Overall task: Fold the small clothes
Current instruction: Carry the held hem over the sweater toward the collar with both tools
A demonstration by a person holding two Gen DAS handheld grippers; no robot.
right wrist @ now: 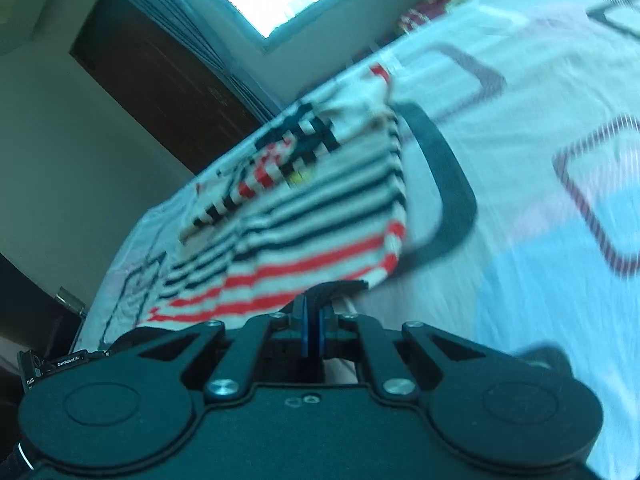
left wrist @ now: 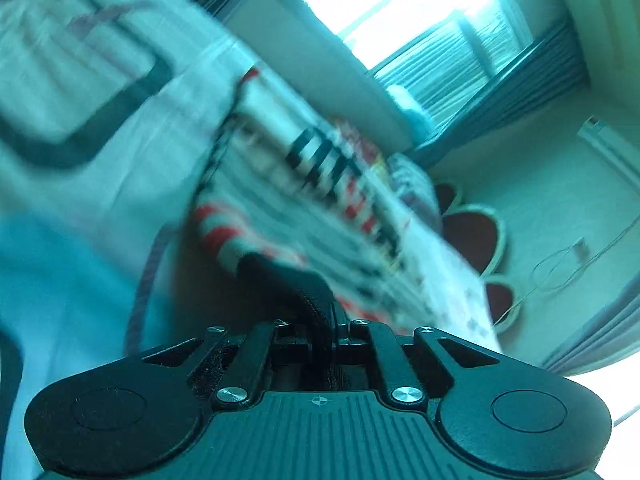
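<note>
While each claw is clenched on a hem corner, the striped shirt point(right wrist: 320, 216) stretches ahead of both, toward the bed's point(right wrist: 520, 80) far edge. Left claw point(left wrist: 334, 316) and right claw point(right wrist: 314, 312) look equally near.

We see a bright window point(left wrist: 400, 8) overexposed by daylight | pale pleated curtains point(left wrist: 444, 76) below it | a dark wooden door point(right wrist: 160, 88) in a cream wall point(right wrist: 40, 120) | light floor point(left wrist: 552, 208) with scalloped red mats point(left wrist: 472, 236) | bed sheet point(right wrist: 520, 80) white, printed with rounded squares.
</note>
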